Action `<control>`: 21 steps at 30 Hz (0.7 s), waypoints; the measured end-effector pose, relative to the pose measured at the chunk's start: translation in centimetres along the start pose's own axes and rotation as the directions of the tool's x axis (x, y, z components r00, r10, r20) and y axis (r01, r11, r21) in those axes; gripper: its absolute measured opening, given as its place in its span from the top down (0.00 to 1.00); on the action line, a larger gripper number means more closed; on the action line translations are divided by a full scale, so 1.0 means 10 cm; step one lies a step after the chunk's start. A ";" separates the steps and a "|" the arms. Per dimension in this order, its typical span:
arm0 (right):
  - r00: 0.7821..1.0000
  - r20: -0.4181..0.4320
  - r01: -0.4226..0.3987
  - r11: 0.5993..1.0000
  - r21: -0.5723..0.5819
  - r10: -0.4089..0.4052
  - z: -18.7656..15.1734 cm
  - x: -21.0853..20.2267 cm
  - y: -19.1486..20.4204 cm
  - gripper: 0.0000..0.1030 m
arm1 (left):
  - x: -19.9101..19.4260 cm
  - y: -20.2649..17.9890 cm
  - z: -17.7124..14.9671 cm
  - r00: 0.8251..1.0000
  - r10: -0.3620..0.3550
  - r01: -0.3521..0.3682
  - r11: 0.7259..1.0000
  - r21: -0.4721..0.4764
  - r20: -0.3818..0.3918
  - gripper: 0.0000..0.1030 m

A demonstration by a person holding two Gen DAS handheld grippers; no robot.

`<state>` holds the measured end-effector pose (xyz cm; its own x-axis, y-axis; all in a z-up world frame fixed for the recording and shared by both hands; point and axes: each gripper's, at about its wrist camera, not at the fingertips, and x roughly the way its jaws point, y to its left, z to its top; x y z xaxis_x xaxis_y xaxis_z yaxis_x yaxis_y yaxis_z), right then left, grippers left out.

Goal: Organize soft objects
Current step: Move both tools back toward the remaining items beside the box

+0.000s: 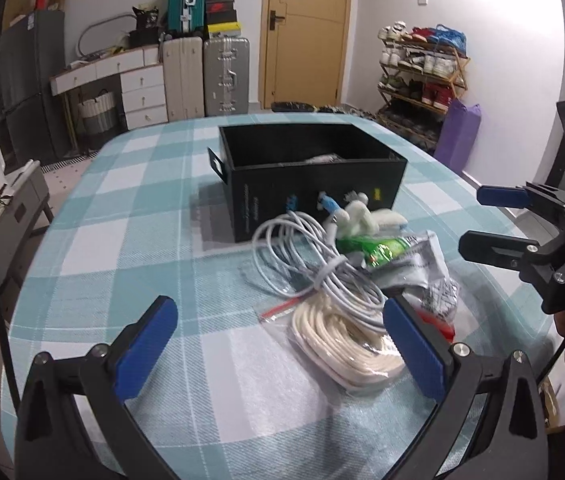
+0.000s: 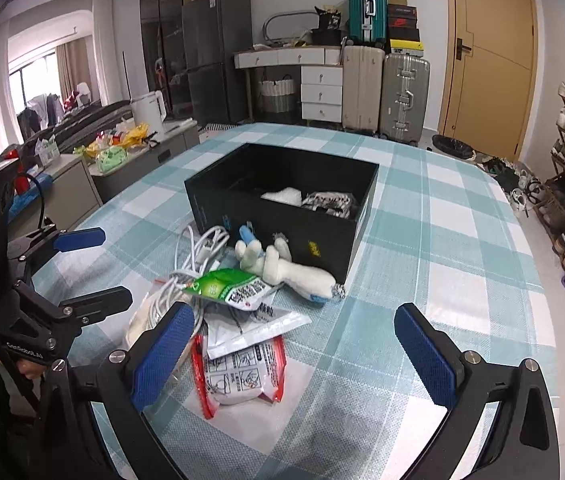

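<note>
Both wrist views near, sharing black box (image 1: 310, 168)

Left gripper (image 1: 280, 344) showing black frame, blue ribbed pads (image 1: 144, 350), silver screws; right gripper (image 2: 294, 352) matching, black cable trailing.

the surface (image 2: 422, 208) wears a teal-and-white check. the box (image 2: 266, 216) is black, with a small yellow mark at its 5 o'clock corner. the plush toy (image 2: 294, 272) is cream-white, the cable coil (image 1: 314, 264) pale grey, the rope bundle (image 1: 346, 344) off-white. one packet (image 2: 226, 286) is green, another packet (image 2: 238, 376) red-edged. both the left tool (image 1: 278, 348) and right tool (image 2: 294, 352) have blue pads on black frames.
</note>
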<state>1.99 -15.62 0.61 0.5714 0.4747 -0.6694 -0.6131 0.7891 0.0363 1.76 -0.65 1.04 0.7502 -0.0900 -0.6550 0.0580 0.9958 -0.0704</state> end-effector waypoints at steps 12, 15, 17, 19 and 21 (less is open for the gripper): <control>0.995 -0.097 -0.033 0.999 -0.038 0.030 -0.14 0.21 0.05 0.01 | 0.11 -0.13 -0.07 0.997 -0.036 0.038 0.999 0.022 -0.068 0.00; 0.993 -0.114 -0.032 0.997 -0.063 0.025 -0.19 0.24 0.09 0.01 | 0.12 -0.18 -0.07 0.995 -0.055 0.058 0.998 0.032 -0.078 0.00; 0.992 -0.123 -0.038 0.997 -0.067 0.029 -0.21 0.25 0.09 0.01 | 0.13 -0.22 -0.08 0.994 -0.067 0.071 0.997 0.043 -0.088 0.00; 0.991 -0.131 -0.039 0.997 -0.067 0.030 -0.24 0.26 0.08 0.01 | 0.14 -0.25 -0.09 0.992 -0.075 0.081 0.996 0.049 -0.101 0.00; 0.990 -0.139 -0.038 0.997 -0.070 0.028 -0.26 0.27 0.08 0.01 | 0.16 -0.28 -0.09 0.990 -0.085 0.092 0.994 0.057 -0.114 0.00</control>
<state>1.65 -14.72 -3.05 0.4724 0.4376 -0.7650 -0.6713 0.7411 0.0093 2.21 -3.59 -0.52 0.6623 -0.1757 -0.7284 0.1645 0.9825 -0.0874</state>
